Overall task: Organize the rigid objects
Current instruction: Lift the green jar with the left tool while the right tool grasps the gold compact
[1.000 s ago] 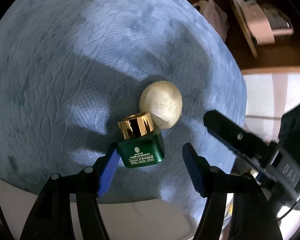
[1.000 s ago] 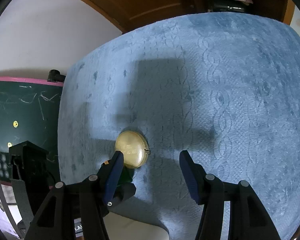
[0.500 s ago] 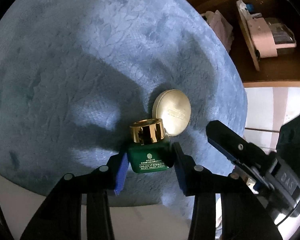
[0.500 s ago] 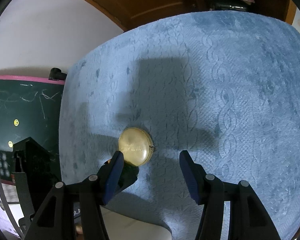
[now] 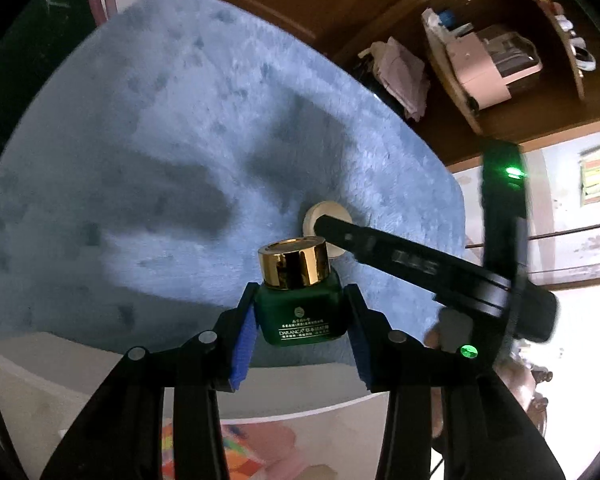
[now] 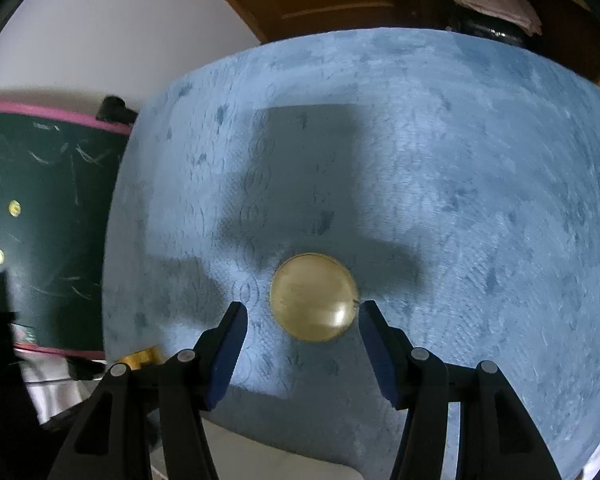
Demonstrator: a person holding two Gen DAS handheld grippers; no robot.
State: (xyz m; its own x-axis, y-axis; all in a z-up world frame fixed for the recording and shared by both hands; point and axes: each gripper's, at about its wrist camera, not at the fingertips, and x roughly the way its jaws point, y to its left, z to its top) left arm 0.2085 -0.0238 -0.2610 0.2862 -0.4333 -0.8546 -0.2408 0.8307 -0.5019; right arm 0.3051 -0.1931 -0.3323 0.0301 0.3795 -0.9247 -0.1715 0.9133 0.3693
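My left gripper is shut on a small green jar with a gold cap and holds it lifted above the blue mat. A round pale gold compact lies flat on the mat. My right gripper is open, its jaws straddling the compact's near side, apart from it. In the left wrist view the compact is partly hidden behind the right gripper's finger. The jar's gold cap peeks in at the lower left of the right wrist view.
The blue textured mat covers a white table whose edge runs just below both grippers. A dark green board with a pink rim stands left. Brown wooden furniture with folded cloth and a printer is behind.
My left gripper closed on the green jar and lifted it off the mat. My right gripper moved left so the compact now sits between its open jaws.
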